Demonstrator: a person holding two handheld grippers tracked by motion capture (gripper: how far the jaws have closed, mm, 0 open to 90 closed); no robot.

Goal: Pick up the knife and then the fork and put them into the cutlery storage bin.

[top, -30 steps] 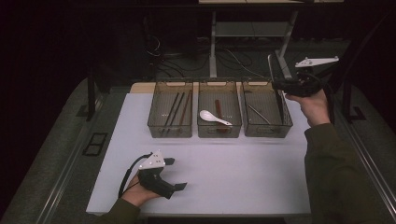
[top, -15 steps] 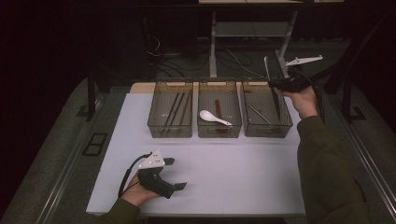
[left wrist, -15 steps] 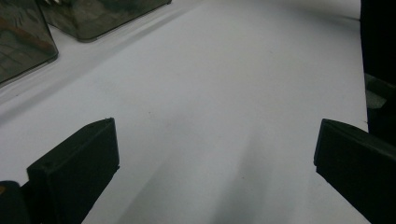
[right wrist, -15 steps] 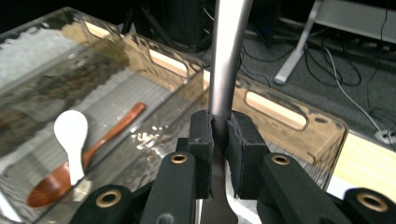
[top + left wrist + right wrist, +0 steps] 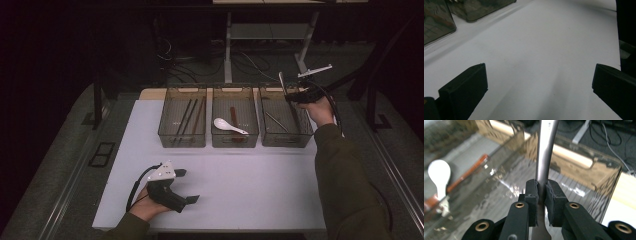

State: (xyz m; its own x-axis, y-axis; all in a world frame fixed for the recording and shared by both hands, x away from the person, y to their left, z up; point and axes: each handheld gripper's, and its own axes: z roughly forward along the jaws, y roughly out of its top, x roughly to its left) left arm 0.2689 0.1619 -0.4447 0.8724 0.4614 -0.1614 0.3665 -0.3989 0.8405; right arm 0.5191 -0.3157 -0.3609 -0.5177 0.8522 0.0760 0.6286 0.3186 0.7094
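My right gripper [image 5: 290,95] is shut on a slim metal utensil [image 5: 283,84] that stands up from its jaws, just above the back right corner of the right clear bin [image 5: 285,139]. In the right gripper view the pads [image 5: 532,192] clamp the utensil's handle [image 5: 545,150] over that bin's wall [image 5: 584,177]. On the white table near its front left, my left gripper [image 5: 187,186] rests in the person's hand with its jaws wide apart. Bare table lies between the jaws of the left gripper [image 5: 540,85].
Three clear bins stand in a row at the table's back. The left bin [image 5: 181,140] holds dark chopsticks [image 5: 190,116]. The middle bin [image 5: 235,141] holds a white spoon [image 5: 227,125] and a brown stick-like item [image 5: 233,115]. A metal piece [image 5: 276,121] lies in the right bin.
The right hand has come down and leftward with the metal utensil, from beyond the right bin's corner to just over it. The left hand has stayed put.
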